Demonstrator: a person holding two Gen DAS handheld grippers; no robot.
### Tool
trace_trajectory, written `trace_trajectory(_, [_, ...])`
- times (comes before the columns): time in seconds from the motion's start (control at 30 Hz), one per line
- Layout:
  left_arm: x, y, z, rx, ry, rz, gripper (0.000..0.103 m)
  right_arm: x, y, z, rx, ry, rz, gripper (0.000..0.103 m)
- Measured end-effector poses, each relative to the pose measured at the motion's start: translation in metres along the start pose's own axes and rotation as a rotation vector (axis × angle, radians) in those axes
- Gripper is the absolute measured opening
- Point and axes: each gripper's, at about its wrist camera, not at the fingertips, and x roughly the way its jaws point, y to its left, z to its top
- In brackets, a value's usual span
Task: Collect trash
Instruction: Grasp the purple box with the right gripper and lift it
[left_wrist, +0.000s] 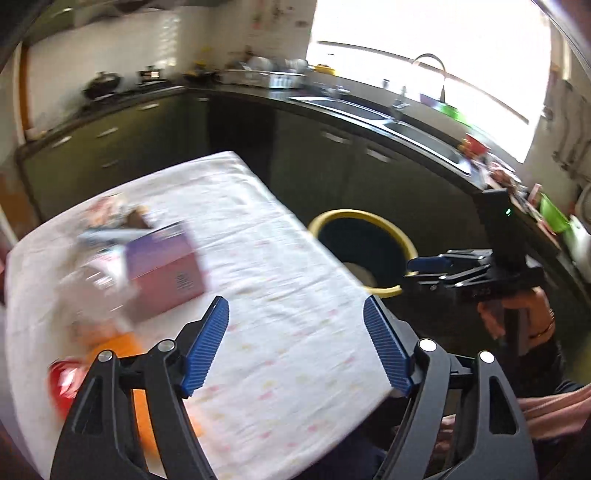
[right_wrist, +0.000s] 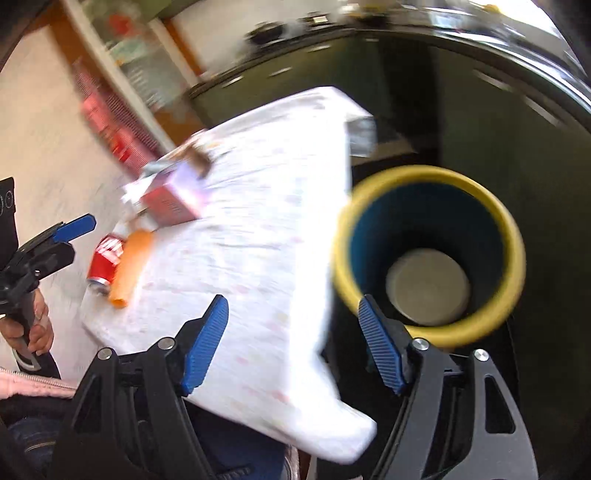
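A yellow-rimmed blue bin (right_wrist: 428, 251) stands on the floor beside the table; it also shows in the left wrist view (left_wrist: 364, 251). A pale round object lies at its bottom (right_wrist: 428, 286). On the white tablecloth (right_wrist: 258, 229) lie a pink-purple box (right_wrist: 173, 199), a red can (right_wrist: 105, 264), an orange packet (right_wrist: 131, 267) and blurred wrappers (left_wrist: 107, 214). My left gripper (left_wrist: 295, 345) is open and empty over the table. My right gripper (right_wrist: 293, 341) is open and empty, at the table's edge near the bin.
Dark kitchen cabinets (left_wrist: 110, 147) and a counter with a sink (left_wrist: 369, 110) run behind the table. Cluttered items line the counter at right (left_wrist: 535, 199). A person's hand (right_wrist: 37, 325) holds the left gripper.
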Motion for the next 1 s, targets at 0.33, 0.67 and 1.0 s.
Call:
trace_trajectory(0.33, [-0.077, 0.113, -0.059, -0.184, -0.077, 0.133, 0.079, 0.069, 0.123, 0.051, -0.105, -0.096, 0.102, 0.095])
trace_trajectory(0.67, [-0.089, 0.13, -0.085, -0.201, -0.103, 0.131, 0.08, 0.148, 0.179, 0.067, -0.097, -0.179, -0.103, 0.096])
trace_trajectory(1.0, [-0.089, 0.148, -0.102, -0.25, -0.104, 0.112, 0.081, 0.179, 0.184, 0.08, -0.078, -0.2, -0.232, 0.096])
